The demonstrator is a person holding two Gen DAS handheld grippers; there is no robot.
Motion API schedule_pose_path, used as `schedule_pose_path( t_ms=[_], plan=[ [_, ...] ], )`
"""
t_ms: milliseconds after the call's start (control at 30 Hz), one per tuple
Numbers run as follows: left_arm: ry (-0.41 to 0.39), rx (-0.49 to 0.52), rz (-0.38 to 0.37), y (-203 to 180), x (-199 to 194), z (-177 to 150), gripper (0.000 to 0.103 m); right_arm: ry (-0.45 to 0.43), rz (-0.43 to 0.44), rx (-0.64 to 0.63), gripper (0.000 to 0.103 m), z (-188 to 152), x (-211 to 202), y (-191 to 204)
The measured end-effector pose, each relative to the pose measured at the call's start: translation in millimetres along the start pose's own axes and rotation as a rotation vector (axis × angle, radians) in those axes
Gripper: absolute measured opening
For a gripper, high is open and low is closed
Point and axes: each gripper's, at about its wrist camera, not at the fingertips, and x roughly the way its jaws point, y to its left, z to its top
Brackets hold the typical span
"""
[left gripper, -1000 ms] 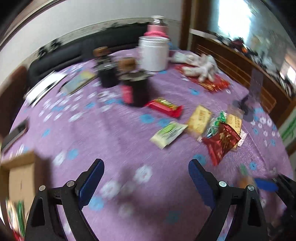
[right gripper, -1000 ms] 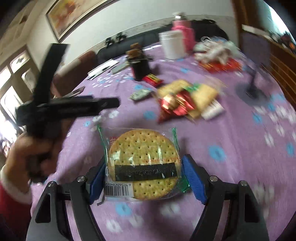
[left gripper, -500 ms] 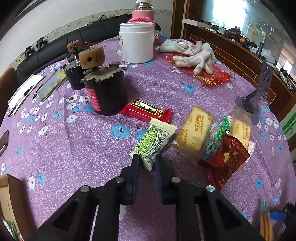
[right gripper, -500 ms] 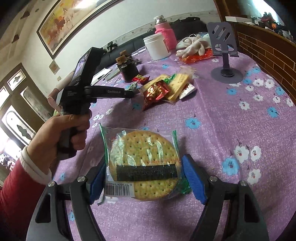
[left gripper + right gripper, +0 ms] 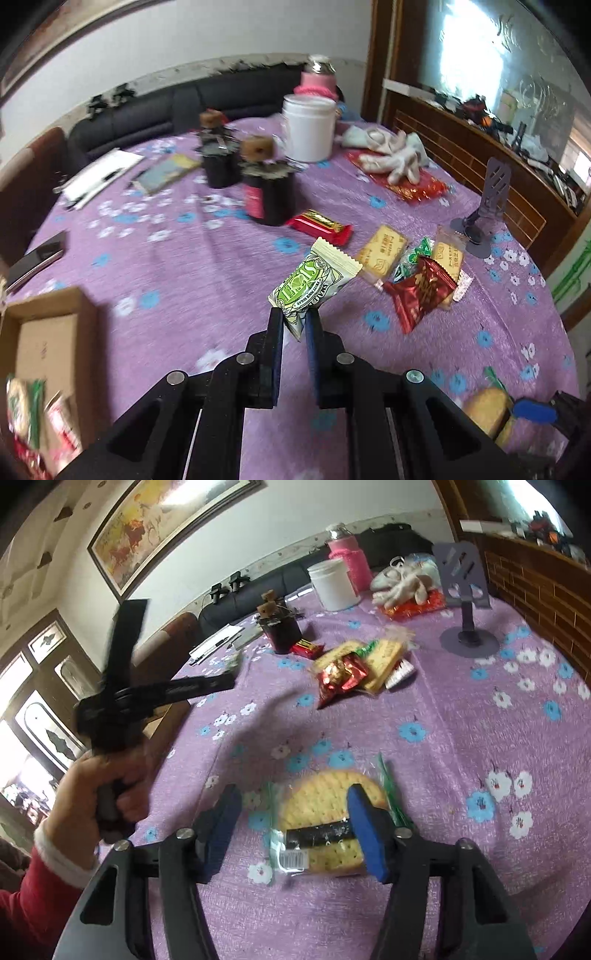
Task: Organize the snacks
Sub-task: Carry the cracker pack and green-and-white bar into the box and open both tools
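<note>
Left gripper [image 5: 294, 325] clamped on the bottom edge of a green-and-cream snack packet [image 5: 314, 282], packet lifted off the purple floral tablecloth [image 5: 184, 266]. Right gripper [image 5: 295, 827] jaws closing, half apart; round cracker pack [image 5: 325, 827] lies on the cloth under them, right pad over it, left pad clear. Loose snack pile [image 5: 417, 269] beyond; cardboard box [image 5: 48, 332] lower left.

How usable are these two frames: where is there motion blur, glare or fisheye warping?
Left wrist view: the green snack packet in the left gripper is sharp, while the tablecloth and cardboard box smear; the window is blown out. Right wrist view: the cracker pack is slightly soft, the hand blurred, edges bowed.
</note>
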Motion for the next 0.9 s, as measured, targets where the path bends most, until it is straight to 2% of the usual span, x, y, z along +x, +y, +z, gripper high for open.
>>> schedule_pose_path(
  t_ms=[33, 100, 167, 200, 233, 267, 300, 333, 400, 533, 600, 667, 733, 900],
  plan=[
    [-0.009, 0.002, 0.016, 3, -7, -4, 0.011, 0.005, 0.014, -0.004, 0.04, 0, 1, 2],
    [-0.019, -0.011, 0.027, 11, -20, -14, 0.011, 0.016, 0.029, -0.01, 0.028, 0, 5, 6],
    [-0.023, -0.032, 0.027, 20, -32, -23, 0.011, 0.021, 0.014, -0.027, 0.028, -1, 7, 11],
    [-0.028, -0.038, 0.027, 23, -37, -26, 0.011, 0.029, -0.024, -0.045, 0.028, -1, 10, 14],
    [-0.034, -0.043, 0.025, 26, -42, -29, 0.011, 0.043, -0.066, -0.064, 0.032, -2, 13, 16],
    [-0.039, -0.048, 0.02, 29, -49, -32, 0.011, 0.053, -0.093, -0.078, 0.051, -3, 15, 17],
    [-0.044, -0.053, 0.018, 30, -54, -34, 0.011, 0.063, -0.113, -0.092, 0.075, -5, 17, 18],
    [-0.05, -0.058, 0.014, 32, -58, -36, 0.011, 0.065, -0.148, -0.119, 0.089, -6, 19, 20],
    [-0.06, -0.066, -0.004, 34, -66, -38, 0.011, 0.049, -0.25, -0.184, 0.091, -7, 20, 25],
    [-0.073, -0.07, -0.033, 34, -79, -42, 0.011, 0.077, -0.337, -0.26, 0.091, 0, 33, 21],
    [-0.081, -0.073, -0.04, 35, -84, -44, 0.011, 0.15, -0.287, -0.245, 0.091, 3, 45, 12],
    [-0.082, -0.084, -0.049, 39, -87, -47, 0.011, 0.184, -0.237, -0.202, 0.095, 3, 51, 4],
    [-0.085, -0.101, -0.056, 43, -91, -51, 0.011, 0.2, -0.237, -0.211, 0.103, 1, 52, 5],
    [-0.079, -0.132, -0.068, 53, -95, -59, 0.011, 0.235, -0.291, -0.332, 0.103, -14, 61, 22]
  ],
)
